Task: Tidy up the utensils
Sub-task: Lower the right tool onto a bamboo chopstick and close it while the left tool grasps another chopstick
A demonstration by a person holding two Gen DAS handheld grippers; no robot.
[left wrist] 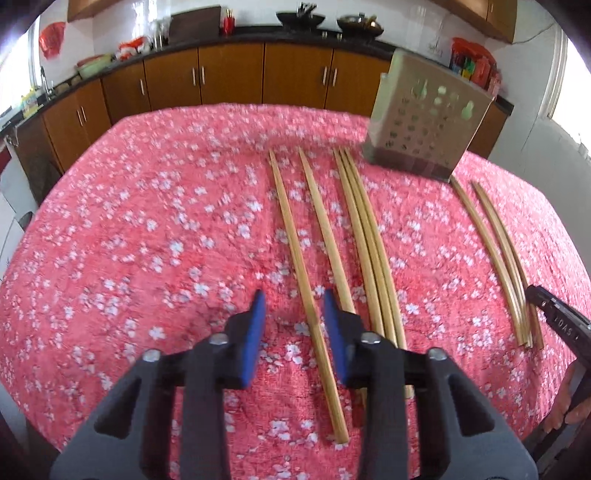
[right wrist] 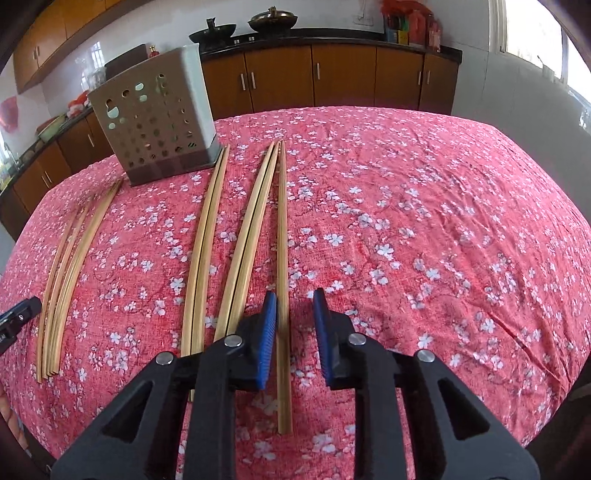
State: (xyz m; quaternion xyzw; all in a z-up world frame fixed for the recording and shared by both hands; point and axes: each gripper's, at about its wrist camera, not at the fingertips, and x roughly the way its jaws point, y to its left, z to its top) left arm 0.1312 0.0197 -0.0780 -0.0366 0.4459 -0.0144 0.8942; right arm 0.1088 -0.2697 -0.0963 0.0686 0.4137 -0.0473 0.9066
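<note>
Several bamboo chopsticks lie lengthwise on the red flowered tablecloth [left wrist: 147,229]. In the left wrist view my left gripper [left wrist: 293,299] is open and empty, its blue pads either side of one chopstick [left wrist: 295,251]. A bundle of three [left wrist: 364,236] lies to its right, a pair [left wrist: 498,254] further right. A perforated beige utensil holder [left wrist: 424,118] stands at the far edge. In the right wrist view my right gripper [right wrist: 294,299] is open and empty over a single chopstick [right wrist: 282,258]. The holder [right wrist: 155,122] stands far left.
The other gripper's black tip shows at the right edge of the left wrist view [left wrist: 554,314] and the left edge of the right wrist view [right wrist: 18,314]. Wooden kitchen cabinets [left wrist: 229,74] and a counter with woks [right wrist: 273,16] run behind the table.
</note>
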